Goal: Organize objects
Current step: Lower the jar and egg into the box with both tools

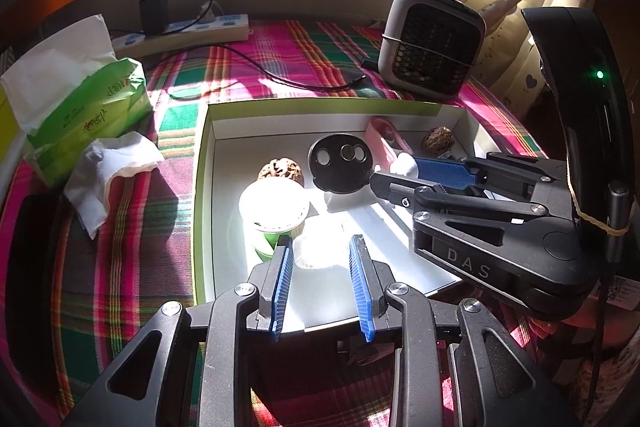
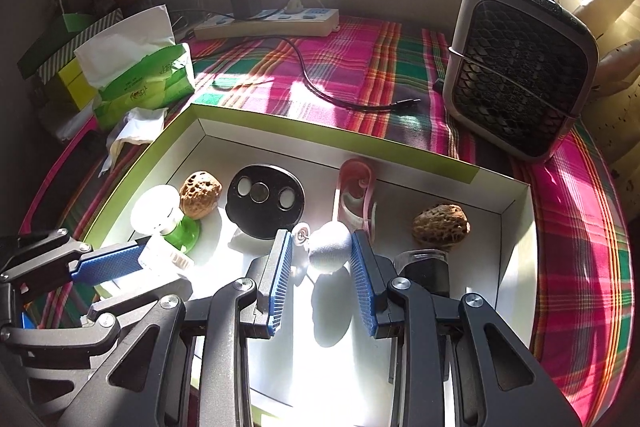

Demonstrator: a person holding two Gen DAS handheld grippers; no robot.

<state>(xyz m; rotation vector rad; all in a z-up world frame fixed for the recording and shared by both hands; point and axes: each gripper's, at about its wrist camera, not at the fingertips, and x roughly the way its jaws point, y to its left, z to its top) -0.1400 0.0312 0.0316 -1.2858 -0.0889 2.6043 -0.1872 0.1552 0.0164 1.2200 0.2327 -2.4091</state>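
Note:
A shallow white box with a green rim (image 1: 202,163) (image 2: 280,125) lies on the plaid cloth. In it are two walnuts (image 2: 200,194) (image 2: 441,223), a black disc with holes (image 2: 265,201), a pink plastic piece (image 2: 355,187) and a green cup with a white lid (image 1: 274,205) (image 2: 158,209). My left gripper (image 1: 321,241) (image 2: 140,261) is shut on a small clear container (image 1: 320,251) (image 2: 166,255) beside the cup. My right gripper (image 2: 320,239) (image 1: 396,169) is shut on a white ball (image 2: 330,247) (image 1: 404,163), lifted just above the box floor, with a small pink-white disc (image 2: 301,234) next to it.
A grey fan heater (image 1: 430,41) (image 2: 516,67) stands behind the box on the right. A power strip (image 2: 266,21) with a charger and a black cable (image 2: 320,87) lies at the back. A green tissue pack (image 1: 86,107) and crumpled tissue (image 1: 108,171) are left of the box. A dark object with a clear top (image 2: 426,267) sits by the right finger.

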